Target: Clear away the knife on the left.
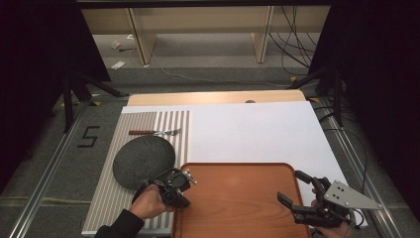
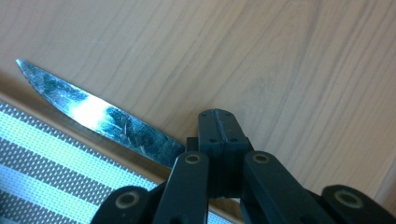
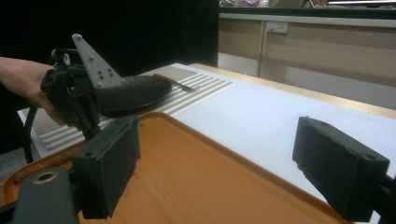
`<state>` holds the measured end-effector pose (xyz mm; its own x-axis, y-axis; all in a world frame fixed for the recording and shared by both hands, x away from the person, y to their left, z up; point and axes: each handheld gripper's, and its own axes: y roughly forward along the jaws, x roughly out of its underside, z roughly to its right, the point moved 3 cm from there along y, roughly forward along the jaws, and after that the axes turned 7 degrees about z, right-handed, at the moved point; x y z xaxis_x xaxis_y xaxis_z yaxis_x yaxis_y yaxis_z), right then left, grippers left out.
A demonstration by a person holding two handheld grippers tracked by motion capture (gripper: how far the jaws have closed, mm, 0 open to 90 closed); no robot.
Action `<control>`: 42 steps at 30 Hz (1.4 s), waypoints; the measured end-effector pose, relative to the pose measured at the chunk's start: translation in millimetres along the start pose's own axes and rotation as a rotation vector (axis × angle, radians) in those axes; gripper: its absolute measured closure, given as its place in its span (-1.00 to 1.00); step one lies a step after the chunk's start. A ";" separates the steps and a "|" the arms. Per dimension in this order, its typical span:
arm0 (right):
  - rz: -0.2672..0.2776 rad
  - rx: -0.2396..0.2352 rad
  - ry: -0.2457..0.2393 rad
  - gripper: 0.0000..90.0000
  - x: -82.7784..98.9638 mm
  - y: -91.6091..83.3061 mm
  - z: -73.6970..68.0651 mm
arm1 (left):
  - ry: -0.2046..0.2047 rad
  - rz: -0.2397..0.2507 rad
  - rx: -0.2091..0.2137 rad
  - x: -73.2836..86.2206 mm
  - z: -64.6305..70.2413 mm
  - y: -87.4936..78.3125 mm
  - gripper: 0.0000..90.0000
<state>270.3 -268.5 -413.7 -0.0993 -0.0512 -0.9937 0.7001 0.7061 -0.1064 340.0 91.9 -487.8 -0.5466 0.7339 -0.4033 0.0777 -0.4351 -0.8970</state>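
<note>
Left gripper view: the left gripper [image 2: 218,122] has its jaws closed flat on the handle end of a knife [image 2: 100,116]. The blade extends from the jaws toward 10 o'clock, low over the wooden tray [image 2: 261,60] and close to its near-left rim; whether the blade touches the tray surface cannot be told. The striped placemat [image 2: 42,154] lies just beyond that rim.

In the high view, the left gripper [image 1: 182,182] sits at the tray's [image 1: 237,198] left edge, at about 7 o'clock of the table. The dark round plate [image 1: 143,161] rests on the placemat [image 1: 106,198], just beside the gripper at its 10 o'clock. A fork [image 1: 154,132] lies on the placemat at 12 o'clock of the plate, apart from it.

The right gripper [image 1: 296,191] is at the tray's near-right corner, at about 5 o'clock of the table. In the right gripper view its jaws stand wide apart with nothing between them.

Judged status: the work in hand appears to be moving tableware between placemat and tray. The knife is gripped and at the tray edge; its release is not yet done. The tray carries no other item. The plate and fork remain on the placemat and are judged to be pending.
</note>
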 end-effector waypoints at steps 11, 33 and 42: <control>-0.001 0.000 0.001 -0.65 0.0 0.0 0.0 | -0.005 0.041 -0.008 -1.5 -1.4 -2.4 0.82; 0.000 0.000 0.001 -0.65 0.0 0.1 0.2 | -0.032 0.188 0.016 -11.5 3.1 -8.8 -0.47; 0.002 0.000 0.001 -0.65 -0.1 -0.1 0.3 | -0.011 0.251 0.013 -15.2 5.2 -13.7 -0.55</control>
<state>270.5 -268.8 -413.6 -0.0987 -0.0489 -0.9939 0.7004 0.7061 -0.1043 342.9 84.1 -468.5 -0.5208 0.5961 -0.6110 0.2013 -0.6098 -0.7665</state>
